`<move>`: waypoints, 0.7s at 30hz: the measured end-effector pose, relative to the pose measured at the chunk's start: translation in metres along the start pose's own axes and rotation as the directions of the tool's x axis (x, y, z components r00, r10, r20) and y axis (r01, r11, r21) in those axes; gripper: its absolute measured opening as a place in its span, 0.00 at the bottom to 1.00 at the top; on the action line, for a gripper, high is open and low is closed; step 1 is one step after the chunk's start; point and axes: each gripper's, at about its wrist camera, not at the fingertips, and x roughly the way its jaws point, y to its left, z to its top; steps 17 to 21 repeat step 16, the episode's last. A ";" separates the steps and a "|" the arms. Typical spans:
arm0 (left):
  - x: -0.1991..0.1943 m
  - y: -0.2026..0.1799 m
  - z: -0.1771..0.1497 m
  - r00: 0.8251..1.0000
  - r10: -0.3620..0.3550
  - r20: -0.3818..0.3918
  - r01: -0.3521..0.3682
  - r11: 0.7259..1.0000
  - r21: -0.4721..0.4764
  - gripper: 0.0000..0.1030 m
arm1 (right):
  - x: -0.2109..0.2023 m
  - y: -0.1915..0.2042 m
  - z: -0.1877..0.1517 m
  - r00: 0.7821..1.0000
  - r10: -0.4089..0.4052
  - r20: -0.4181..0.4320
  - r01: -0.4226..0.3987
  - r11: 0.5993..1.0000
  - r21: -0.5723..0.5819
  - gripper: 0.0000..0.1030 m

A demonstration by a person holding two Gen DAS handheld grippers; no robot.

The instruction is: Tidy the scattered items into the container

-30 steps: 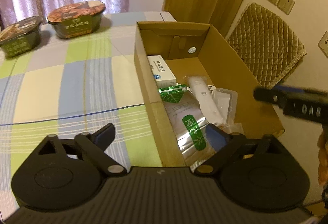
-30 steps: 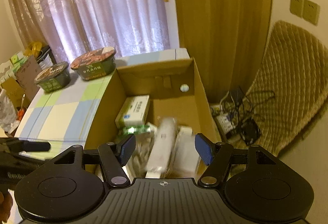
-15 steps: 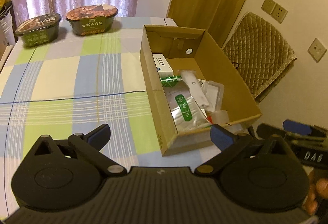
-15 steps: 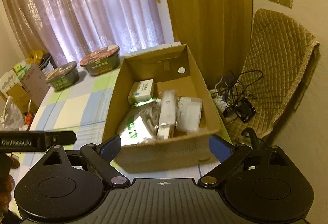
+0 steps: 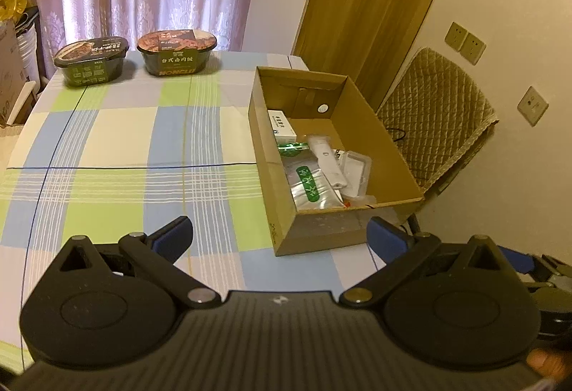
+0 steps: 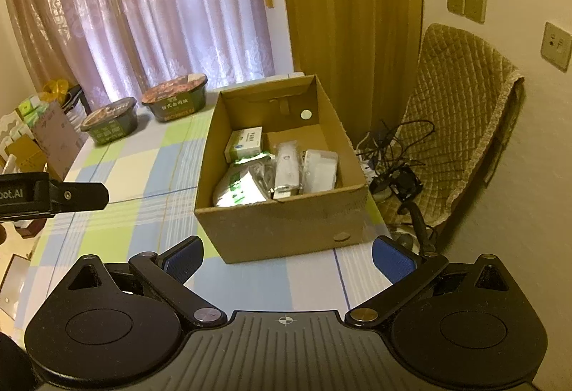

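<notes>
An open cardboard box [image 5: 388,155] [image 6: 279,230] stands at the right edge of the checked table. Inside lie a white medicine carton [image 5: 281,123] [image 6: 245,142], a silver pouch with a green label [image 5: 311,185] [image 6: 237,190], a white tube-shaped item [image 5: 327,158] [image 6: 286,169] and a clear plastic case [image 5: 354,167] [image 6: 320,171]. My left gripper [image 5: 280,235] is open and empty, held back from the box's near left corner. My right gripper [image 6: 287,255] is open and empty too, in front of the box's near wall.
Two sealed food bowls [image 5: 91,60] [image 5: 177,51] stand at the table's far edge by the curtain. A quilted chair [image 6: 461,126] and tangled cables [image 6: 393,169] sit right of the box. The left gripper's body [image 6: 50,196] reaches in over the table's left side.
Both grippers have drawn back and up from the box, so it looks smaller and whole. The items inside have not moved. Both stay open.
</notes>
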 end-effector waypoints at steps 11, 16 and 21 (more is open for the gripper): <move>0.001 -0.009 -0.011 1.000 -0.008 -0.017 0.008 1.000 0.006 0.99 | -0.012 -0.007 -0.002 1.000 -0.024 0.011 0.024 1.000 0.007 1.00; 0.001 -0.008 -0.013 1.000 -0.017 -0.014 0.017 1.000 0.004 0.99 | -0.010 -0.007 -0.006 1.000 -0.023 0.002 0.023 1.000 0.010 1.00; 0.001 -0.008 -0.013 1.000 -0.017 -0.014 0.017 1.000 0.004 0.99 | -0.010 -0.007 -0.006 1.000 -0.023 0.002 0.023 1.000 0.010 1.00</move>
